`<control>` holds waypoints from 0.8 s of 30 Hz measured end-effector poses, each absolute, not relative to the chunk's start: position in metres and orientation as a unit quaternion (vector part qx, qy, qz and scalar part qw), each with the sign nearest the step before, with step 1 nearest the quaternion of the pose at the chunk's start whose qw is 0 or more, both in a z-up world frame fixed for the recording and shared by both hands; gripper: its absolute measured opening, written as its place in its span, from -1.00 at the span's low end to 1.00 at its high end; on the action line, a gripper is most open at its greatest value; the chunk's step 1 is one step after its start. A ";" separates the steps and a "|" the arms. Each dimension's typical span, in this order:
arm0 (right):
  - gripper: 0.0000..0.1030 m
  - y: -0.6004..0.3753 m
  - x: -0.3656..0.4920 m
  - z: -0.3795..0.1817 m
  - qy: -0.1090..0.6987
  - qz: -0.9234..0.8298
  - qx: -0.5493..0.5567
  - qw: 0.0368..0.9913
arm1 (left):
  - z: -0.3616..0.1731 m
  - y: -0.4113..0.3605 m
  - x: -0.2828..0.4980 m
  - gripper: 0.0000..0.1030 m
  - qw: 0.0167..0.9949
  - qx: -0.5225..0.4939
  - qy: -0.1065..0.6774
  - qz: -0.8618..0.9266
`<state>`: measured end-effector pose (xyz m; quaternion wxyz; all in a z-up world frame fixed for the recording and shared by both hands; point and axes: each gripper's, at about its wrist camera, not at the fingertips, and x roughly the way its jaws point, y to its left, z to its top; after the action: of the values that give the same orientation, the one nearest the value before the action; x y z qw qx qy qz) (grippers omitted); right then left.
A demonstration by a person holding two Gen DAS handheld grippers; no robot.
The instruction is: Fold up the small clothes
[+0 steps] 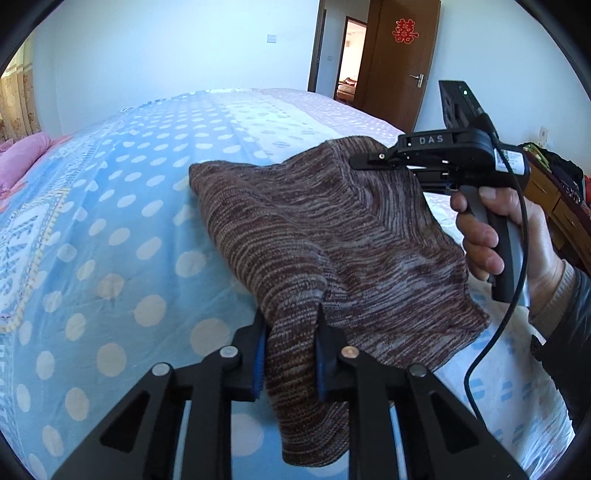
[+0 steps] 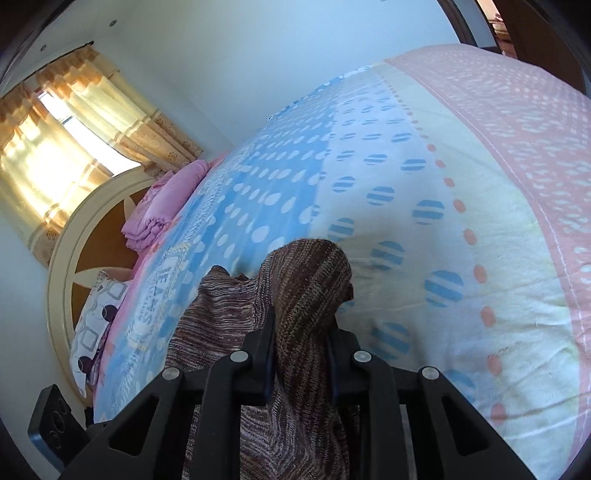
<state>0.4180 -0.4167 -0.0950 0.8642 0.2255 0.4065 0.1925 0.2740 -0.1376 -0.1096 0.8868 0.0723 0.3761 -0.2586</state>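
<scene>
Bed [image 1: 110,221] – knit garment [image 1: 332,240] stretched claw-to-claw, long axis diagonal

My right gripper [image 1: 369,161] reads "DAS" on top. Red double-happiness sign 囍 [image 1: 405,31] on door [image 1: 399,62]. Bedspread [image 1: 110,221] lettering too warped to read.

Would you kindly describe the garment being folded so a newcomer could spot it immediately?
Start at the bed with its blue polka-dot cover. Above it, the left gripper and right gripper both clamp one brown striped knit. It is the only dark, ribbed fabric among pastel bedding.
</scene>
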 end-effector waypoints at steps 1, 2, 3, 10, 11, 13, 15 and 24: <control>-0.58 -0.413 0.415 -0.093 0.406 0.192 0.223 0.865 | -0.109 -0.136 0.272 -0.58 0.886 0.073 0.377 -0.258; -0.58 -0.412 0.412 -0.091 0.406 0.193 0.222 0.865 | -0.108 -0.134 0.269 -0.58 0.886 0.073 0.378 -0.257; -0.58 -0.408 0.408 -0.089 0.404 0.194 0.220 0.867 | -0.108 -0.132 0.268 -0.59 0.887 0.072 0.379 -0.255; -0.59 -0.380 0.386 -0.082 0.398 0.218 0.230 0.861 | -0.098 -0.106 0.245 -0.59 0.896 0.077 0.366 -0.240; -0.59 -0.375 0.384 -0.081 0.398 0.221 0.228 0.861 | -0.095 -0.100 0.240 -0.59 0.898 0.077 0.362 -0.237; -0.59 -0.360 0.379 -0.077 0.398 0.229 0.219 0.861 | -0.091 -0.092 0.233 -0.59 0.900 0.074 0.359 -0.234; -0.59 -0.345 0.375 -0.073 0.398 0.238 0.217 0.859 | -0.088 -0.082 0.225 -0.59 0.903 0.074 0.354 -0.231; -0.59 -0.283 0.364 -0.060 0.392 0.276 0.210 0.852 | -0.078 -0.036 0.198 -0.60 0.918 0.062 0.340 -0.195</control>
<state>0.3640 -0.2827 -0.0599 0.8521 0.2099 0.3919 0.2761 0.1982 -0.0360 -0.0775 0.9177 0.0616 0.3403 -0.1954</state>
